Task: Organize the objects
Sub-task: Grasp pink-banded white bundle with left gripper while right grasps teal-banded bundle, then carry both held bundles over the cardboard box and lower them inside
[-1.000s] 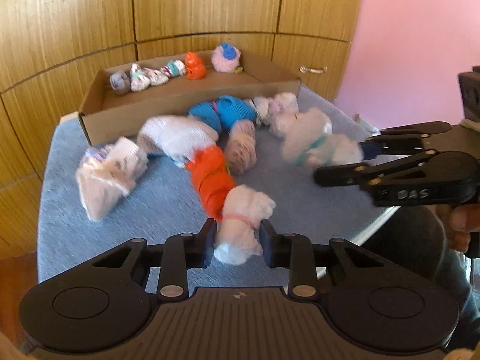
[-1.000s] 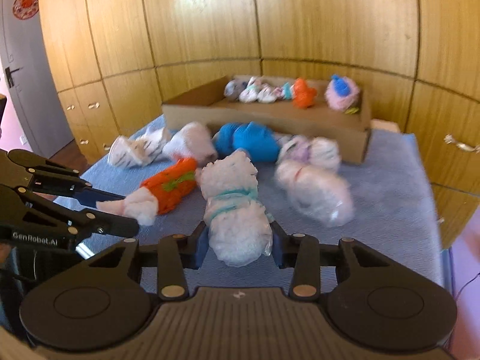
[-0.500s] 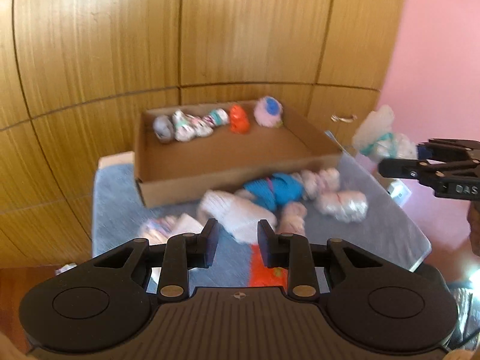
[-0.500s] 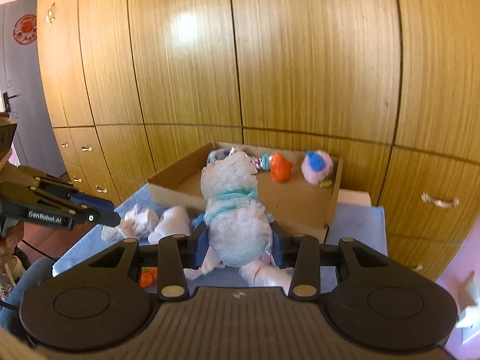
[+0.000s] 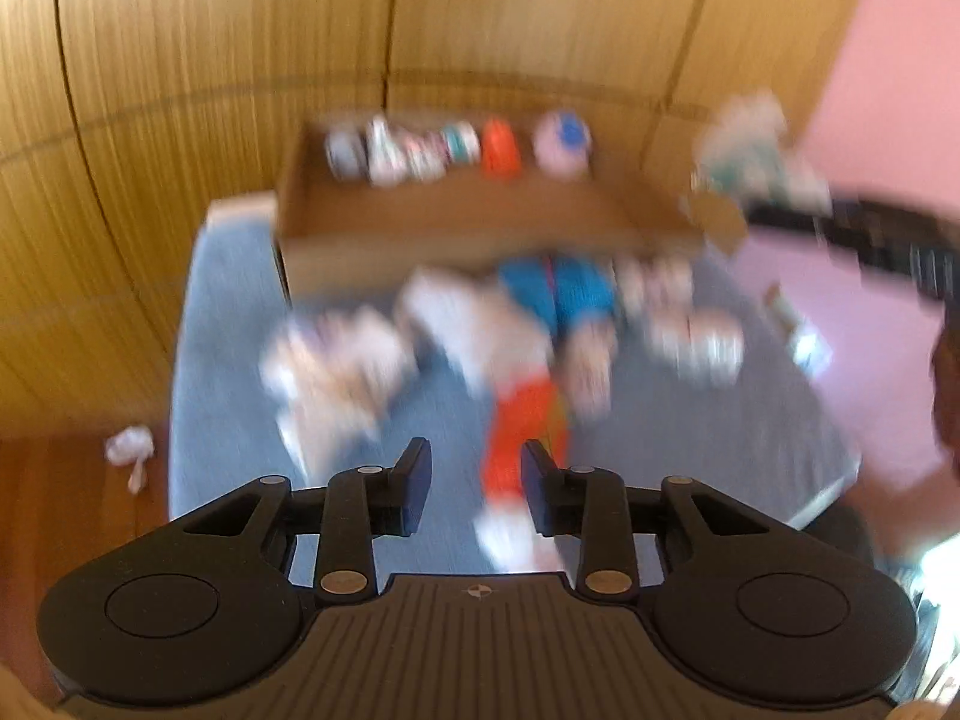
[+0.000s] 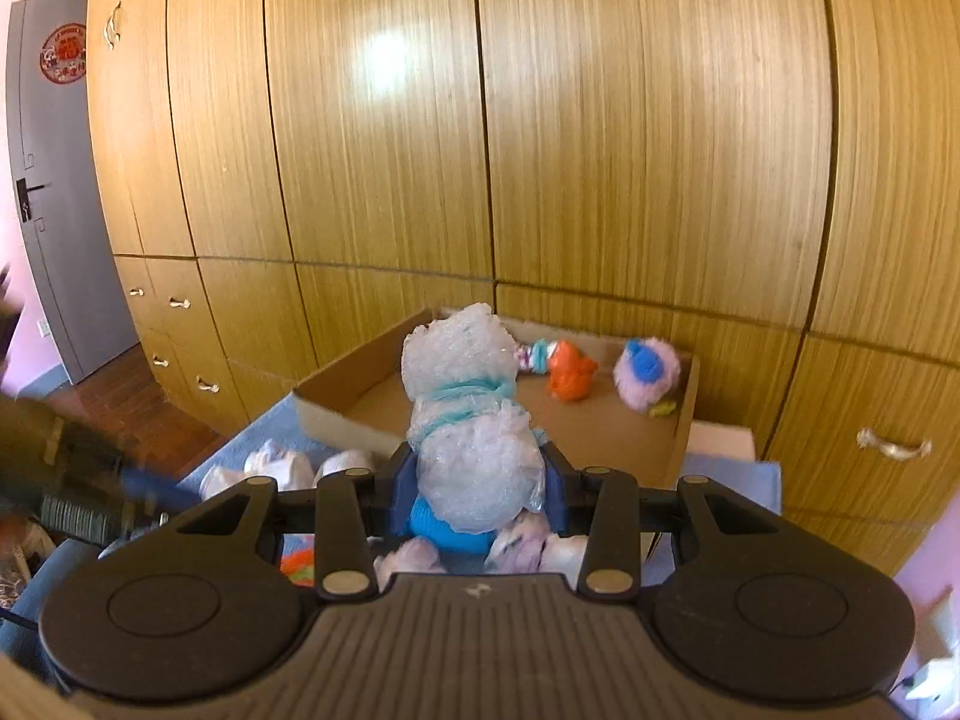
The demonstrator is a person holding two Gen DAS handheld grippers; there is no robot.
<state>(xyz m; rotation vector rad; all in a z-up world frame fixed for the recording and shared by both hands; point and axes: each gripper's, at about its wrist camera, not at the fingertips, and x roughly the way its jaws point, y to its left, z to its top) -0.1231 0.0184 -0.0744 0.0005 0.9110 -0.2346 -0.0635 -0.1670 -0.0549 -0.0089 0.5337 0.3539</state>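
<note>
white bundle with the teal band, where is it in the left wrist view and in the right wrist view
Left wrist view: the white bundle is upper right, blurred, at the tip of the right claw, beside the cardboard box's right end.
Right wrist view: the bundle is at centre, clamped in the right claw, in front of the box.
Shared landmark: the orange toy inside the box.
</note>
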